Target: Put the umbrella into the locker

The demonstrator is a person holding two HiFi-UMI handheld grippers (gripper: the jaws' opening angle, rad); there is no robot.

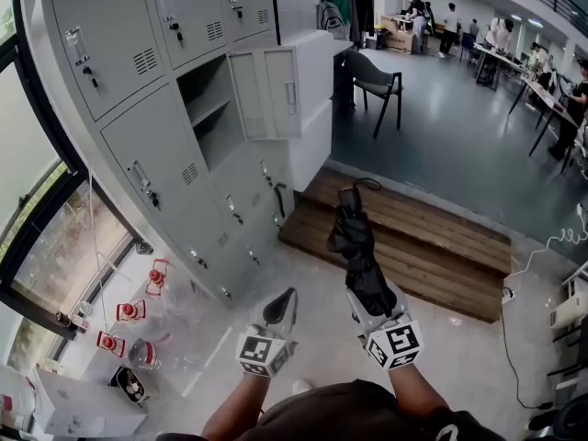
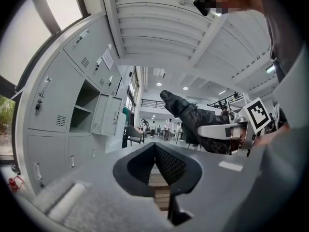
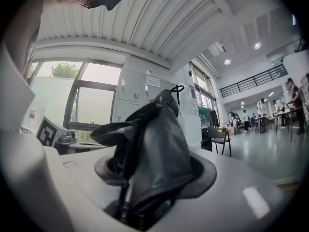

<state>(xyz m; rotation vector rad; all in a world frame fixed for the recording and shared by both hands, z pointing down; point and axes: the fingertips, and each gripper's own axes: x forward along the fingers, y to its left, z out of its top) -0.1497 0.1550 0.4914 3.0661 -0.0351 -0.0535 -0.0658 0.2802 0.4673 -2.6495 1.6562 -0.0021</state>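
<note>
In the head view my right gripper (image 1: 367,296) is shut on a folded black umbrella (image 1: 356,246), which points away from me over the wooden platform. In the right gripper view the umbrella (image 3: 152,144) fills the space between the jaws (image 3: 145,187). Left of it my left gripper (image 1: 283,303) is shut with nothing in it; its own view shows the jaws (image 2: 155,153) meeting at a line. That view also catches the umbrella (image 2: 190,117) off to the right. The grey lockers stand at the left, one compartment (image 1: 209,108) open with its door (image 1: 266,92) swung out and a shelf inside; it appears as the open locker (image 2: 84,105) in the left gripper view.
A low wooden platform (image 1: 413,237) lies ahead beside a white cabinet (image 1: 317,90). A grey chair (image 1: 372,76) stands beyond it. Red lantern-like items (image 1: 129,310) sit on the floor at the lower left by the window. A white cable (image 1: 547,246) trails at the right. People work at tables far back.
</note>
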